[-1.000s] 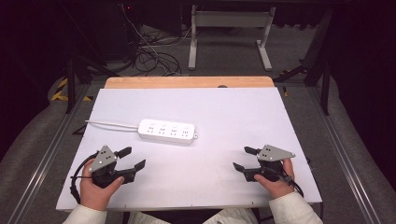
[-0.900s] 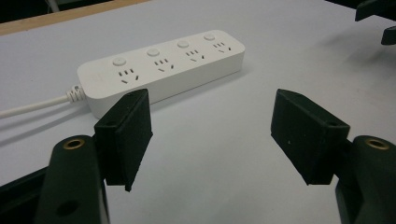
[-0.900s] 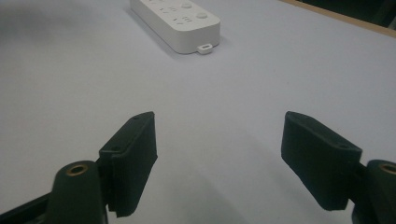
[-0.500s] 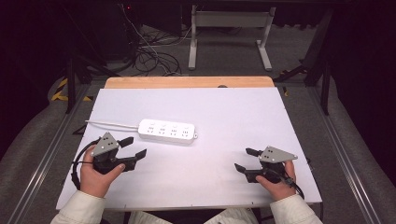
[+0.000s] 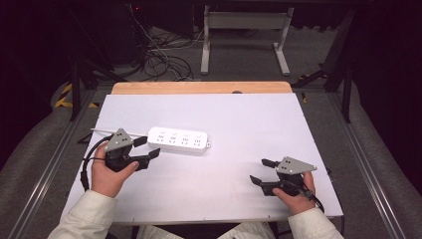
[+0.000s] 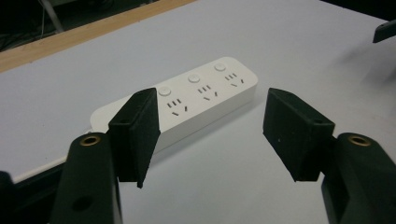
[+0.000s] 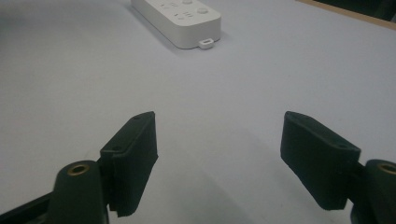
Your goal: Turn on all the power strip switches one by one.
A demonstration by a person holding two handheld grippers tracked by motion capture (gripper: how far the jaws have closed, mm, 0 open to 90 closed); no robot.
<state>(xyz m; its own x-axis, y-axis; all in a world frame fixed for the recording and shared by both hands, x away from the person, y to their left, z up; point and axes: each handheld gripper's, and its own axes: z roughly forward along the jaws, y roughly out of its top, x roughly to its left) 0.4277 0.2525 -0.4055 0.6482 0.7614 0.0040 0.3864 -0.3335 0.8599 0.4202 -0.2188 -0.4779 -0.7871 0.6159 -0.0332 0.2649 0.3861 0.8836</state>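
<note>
Where high view blurs | left claw point(image 6: 210, 135) spread | power strip point(image 6: 187, 100) buttons perhaps three.

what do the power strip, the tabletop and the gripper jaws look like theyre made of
Power strip: apparently white moulded plastic, smooth with a soft sheen, rounded corners.
Tabletop: a matte white sheet, laminate or board by its look, with a bare wood strip along the far edge.
Jaws of the left gripper and right gripper: matte black, probably plastic; the ribbed inner faces may be rubber.

High view looks down over the table point(image 5: 239, 114); both gripper views sit low, sharing the power strip point(image 6: 187, 105).
</note>
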